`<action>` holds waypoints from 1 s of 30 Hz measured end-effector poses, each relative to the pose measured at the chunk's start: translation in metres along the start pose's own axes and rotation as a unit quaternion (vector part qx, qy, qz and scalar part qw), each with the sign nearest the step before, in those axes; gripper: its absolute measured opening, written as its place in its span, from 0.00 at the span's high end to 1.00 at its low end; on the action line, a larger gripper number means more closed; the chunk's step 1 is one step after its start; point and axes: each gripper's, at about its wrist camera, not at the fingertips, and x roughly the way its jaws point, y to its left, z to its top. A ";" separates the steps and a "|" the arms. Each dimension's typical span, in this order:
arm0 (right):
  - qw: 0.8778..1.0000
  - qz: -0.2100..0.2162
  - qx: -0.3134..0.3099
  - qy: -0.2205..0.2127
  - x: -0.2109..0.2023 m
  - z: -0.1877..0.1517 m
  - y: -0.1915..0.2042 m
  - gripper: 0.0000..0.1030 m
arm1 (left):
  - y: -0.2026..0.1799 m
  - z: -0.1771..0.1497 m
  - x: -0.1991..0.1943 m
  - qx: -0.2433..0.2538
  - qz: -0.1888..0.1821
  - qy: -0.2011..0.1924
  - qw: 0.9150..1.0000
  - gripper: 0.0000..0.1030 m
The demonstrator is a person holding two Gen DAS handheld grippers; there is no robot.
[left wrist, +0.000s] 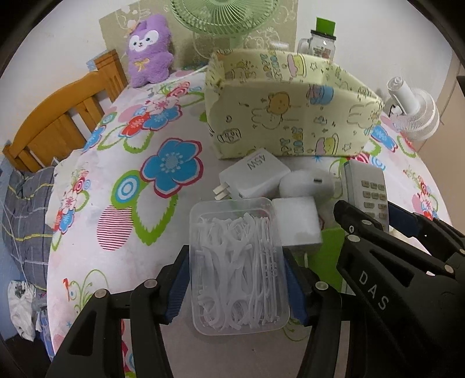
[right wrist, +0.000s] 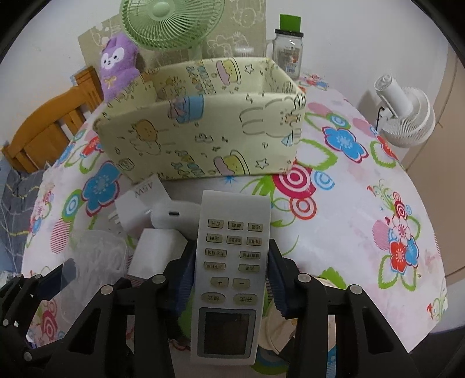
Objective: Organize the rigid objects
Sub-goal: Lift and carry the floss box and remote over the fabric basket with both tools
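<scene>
**Both grippers clamped on objects before the fabric bin**

Nearest the left wrist camera, the left gripper (left wrist: 237, 279) has its jaws closed on a clear floss-pick box (left wrist: 238, 261), the blue pads pressing its two long sides; the box lies flat on the tabletop (left wrist: 139, 261), which is covered by a flower-print cloth; nearest the right wrist camera, the right gripper (right wrist: 231, 279) has its jaws closed on a white remote control (right wrist: 231, 261), gripped across the button area with the display end towards the camera and the far end pointing at the bin; seen from the left wrist, the right gripper enters from the right, just beside the floss-pick box.

Just beyond the box, a white block (left wrist: 296, 222) touches its far right corner; behind that lie a white charger (left wrist: 254, 174), prongs to the left, and a rounded white case (left wrist: 305, 183), side by side and touching; the remote's far end lies just right of the case.

Farther back stands a pale yellow fabric bin (left wrist: 290, 116) with cartoon print, open at the top, its interior not fully visible; beyond the bin are a purple plush toy (left wrist: 148, 49), a green fan (left wrist: 223, 17) and a glass jar (left wrist: 321, 43) with a green-topped lid; a white fan (left wrist: 412, 113) sits at the far right edge; a wooden chair (left wrist: 58, 116) stands at the left, beside the tabletop.
</scene>
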 end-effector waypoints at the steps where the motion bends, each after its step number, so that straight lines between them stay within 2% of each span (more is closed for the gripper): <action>1: 1.000 0.002 0.001 -0.003 -0.003 0.001 0.000 0.54 | 0.000 0.001 -0.002 -0.002 -0.001 -0.001 1.000 0.41; 10: 1.000 0.003 0.001 -0.025 -0.031 0.017 -0.005 0.54 | -0.005 0.013 -0.030 -0.011 0.003 -0.025 1.000 0.41; 19: 0.999 -0.004 0.008 -0.052 -0.070 0.038 -0.012 0.54 | -0.009 0.031 -0.065 -0.029 -0.007 -0.050 0.998 0.41; 30: 0.997 -0.006 0.009 -0.079 -0.117 0.067 -0.022 0.54 | -0.018 0.056 -0.105 -0.027 -0.021 -0.080 0.996 0.41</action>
